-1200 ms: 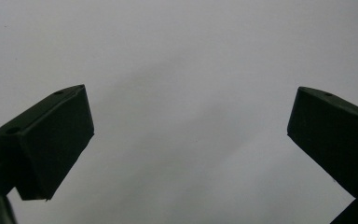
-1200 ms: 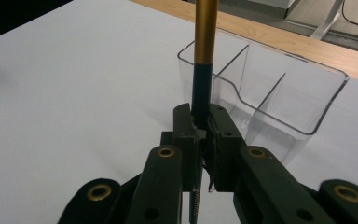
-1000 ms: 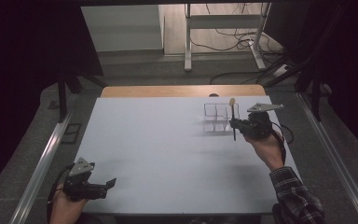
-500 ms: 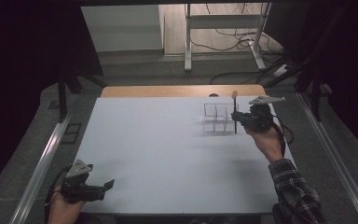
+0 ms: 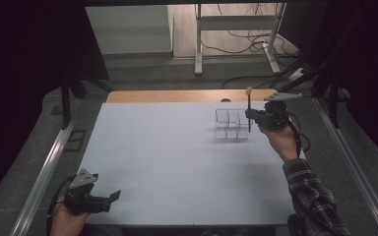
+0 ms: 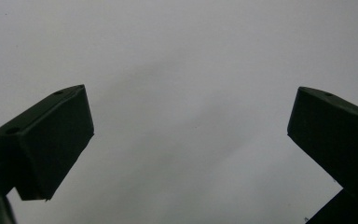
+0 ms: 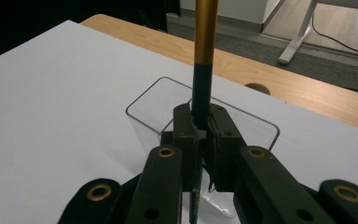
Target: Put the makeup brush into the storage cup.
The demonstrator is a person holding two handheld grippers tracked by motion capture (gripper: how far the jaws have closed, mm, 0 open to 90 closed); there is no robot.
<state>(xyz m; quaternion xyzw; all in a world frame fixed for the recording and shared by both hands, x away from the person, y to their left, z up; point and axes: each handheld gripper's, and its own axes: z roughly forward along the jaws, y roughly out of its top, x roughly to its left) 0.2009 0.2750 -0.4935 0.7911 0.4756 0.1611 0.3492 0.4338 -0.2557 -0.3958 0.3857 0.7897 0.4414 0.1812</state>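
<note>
No brand or label can be read anywhere; a line of gold print runs along the lower shaft of the brush [image 7: 203,70] in the right gripper view, too small to make out. There is one brush, dark-handled with a gold upper section and a pale tip, one clear organizer [image 5: 231,124] split into compartments, and two grippers. In the high view the right gripper [image 5: 254,116], right of centre in the frame, has its jaws clamped on the brush, which stands upright just at the organizer's right edge. The left gripper [image 5: 112,198] sits at the lower left of the frame over the white bench [image 5: 167,157], jaws apart with nothing between them.
</note>
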